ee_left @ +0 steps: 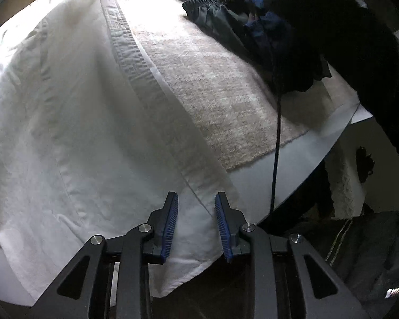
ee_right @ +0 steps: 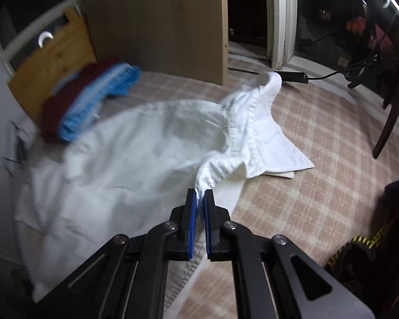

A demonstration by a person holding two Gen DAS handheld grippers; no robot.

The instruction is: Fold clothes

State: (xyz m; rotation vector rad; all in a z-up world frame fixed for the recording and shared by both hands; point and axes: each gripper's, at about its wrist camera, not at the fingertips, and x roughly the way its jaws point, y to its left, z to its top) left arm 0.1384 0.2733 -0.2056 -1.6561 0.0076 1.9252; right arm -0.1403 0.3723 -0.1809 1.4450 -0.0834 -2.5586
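A white shirt point(ee_left: 66, 111) lies spread on a pink-beige plaid cloth point(ee_left: 212, 85) that covers the table. Its button placket runs from far left to near centre. My left gripper point(ee_left: 196, 199) is open, its blue pads either side of the shirt's near corner without gripping it. In the right wrist view the same white shirt point(ee_right: 125, 143) lies rumpled, collar point(ee_right: 266, 90) raised at the far end. My right gripper point(ee_right: 199, 196) is shut on a bunched fold of the shirt and lifts it slightly.
A heap of dark clothes point(ee_left: 226, 8) lies at the table's far right. A stack of blue and maroon folded clothes point(ee_right: 87, 101) sits at the far left by a wooden board point(ee_right: 157, 24). A black cable point(ee_left: 276, 138) hangs over the table edge point(ee_left: 319, 159). A chair leg point(ee_right: 391, 117) stands at right.
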